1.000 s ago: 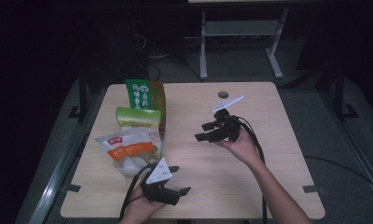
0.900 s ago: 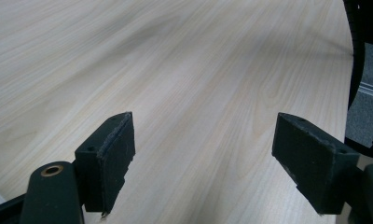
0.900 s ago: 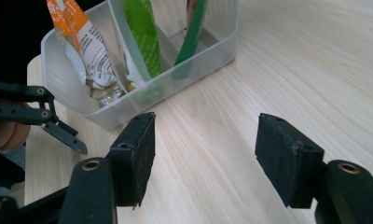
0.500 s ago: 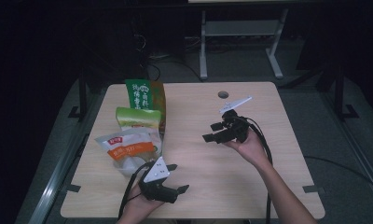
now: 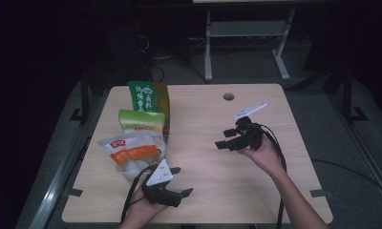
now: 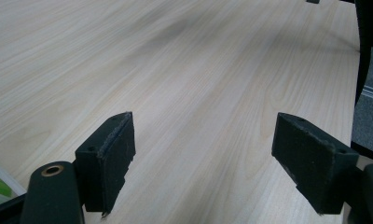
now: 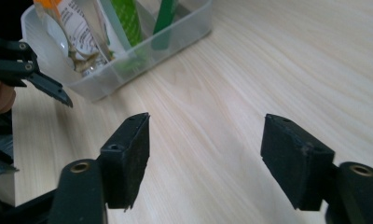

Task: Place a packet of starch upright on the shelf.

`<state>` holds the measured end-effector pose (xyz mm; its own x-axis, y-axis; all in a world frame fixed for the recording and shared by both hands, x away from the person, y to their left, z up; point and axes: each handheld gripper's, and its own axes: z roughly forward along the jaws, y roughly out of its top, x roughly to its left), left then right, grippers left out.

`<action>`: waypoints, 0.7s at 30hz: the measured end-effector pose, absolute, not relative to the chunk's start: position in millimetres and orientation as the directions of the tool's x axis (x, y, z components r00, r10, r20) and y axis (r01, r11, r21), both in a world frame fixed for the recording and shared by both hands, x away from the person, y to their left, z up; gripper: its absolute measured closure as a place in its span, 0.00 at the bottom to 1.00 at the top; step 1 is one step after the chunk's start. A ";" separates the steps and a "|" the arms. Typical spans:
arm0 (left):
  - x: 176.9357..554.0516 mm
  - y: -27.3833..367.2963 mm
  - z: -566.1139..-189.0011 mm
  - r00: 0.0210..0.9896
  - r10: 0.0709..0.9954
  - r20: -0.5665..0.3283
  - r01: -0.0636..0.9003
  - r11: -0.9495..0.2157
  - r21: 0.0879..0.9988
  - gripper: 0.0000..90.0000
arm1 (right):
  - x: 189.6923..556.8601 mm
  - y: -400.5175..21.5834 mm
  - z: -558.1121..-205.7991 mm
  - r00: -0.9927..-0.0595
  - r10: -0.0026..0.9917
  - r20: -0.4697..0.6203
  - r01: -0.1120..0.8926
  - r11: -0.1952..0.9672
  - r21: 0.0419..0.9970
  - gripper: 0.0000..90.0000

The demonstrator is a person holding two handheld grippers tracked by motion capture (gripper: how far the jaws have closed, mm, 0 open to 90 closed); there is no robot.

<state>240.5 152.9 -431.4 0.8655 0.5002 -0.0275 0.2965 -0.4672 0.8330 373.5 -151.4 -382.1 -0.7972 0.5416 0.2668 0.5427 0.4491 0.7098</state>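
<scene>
A clear plastic tray (image 7: 128, 60) of upright snack packets (image 5: 132, 148) sat at the table's (image 5: 275, 191) left side; its walls showed plainly in the right gripper view. The right gripper (image 5: 226, 139) hung mid-table, jaws wide apart, empty. The left gripper (image 5: 179, 183), near the front edge, gaped empty over bare wood (image 6: 198, 93).

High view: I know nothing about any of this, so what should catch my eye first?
Bright snack bags stand in a clear bin on the left of a pale wooden table. A person holds black tongs in each hand: the left tongs near the front edge, the right tongs raised over the table's right half. Both are open and hold nothing.
</scene>
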 end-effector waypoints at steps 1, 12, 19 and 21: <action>240.9 153.5 -431.0 0.868 0.497 -0.019 0.292 -0.477 0.829 0.23 | 373.1 -152.8 -382.5 -0.794 0.543 0.272 0.549 0.449 0.705 0.35; 241.2 152.5 -431.7 0.866 0.499 -0.028 0.297 -0.469 0.832 0.23 | 358.4 -171.1 -384.4 -0.795 0.551 0.255 0.535 0.438 0.722 0.35; 240.7 153.4 -431.0 0.865 0.501 -0.025 0.295 -0.468 0.833 0.23 | 351.4 -181.3 -385.9 -0.787 0.563 0.252 0.542 0.435 0.719 0.35; 240.7 153.4 -430.8 0.865 0.502 -0.025 0.295 -0.467 0.834 0.23 | 349.3 -185.8 -387.6 -0.782 0.568 0.255 0.547 0.430 0.718 0.35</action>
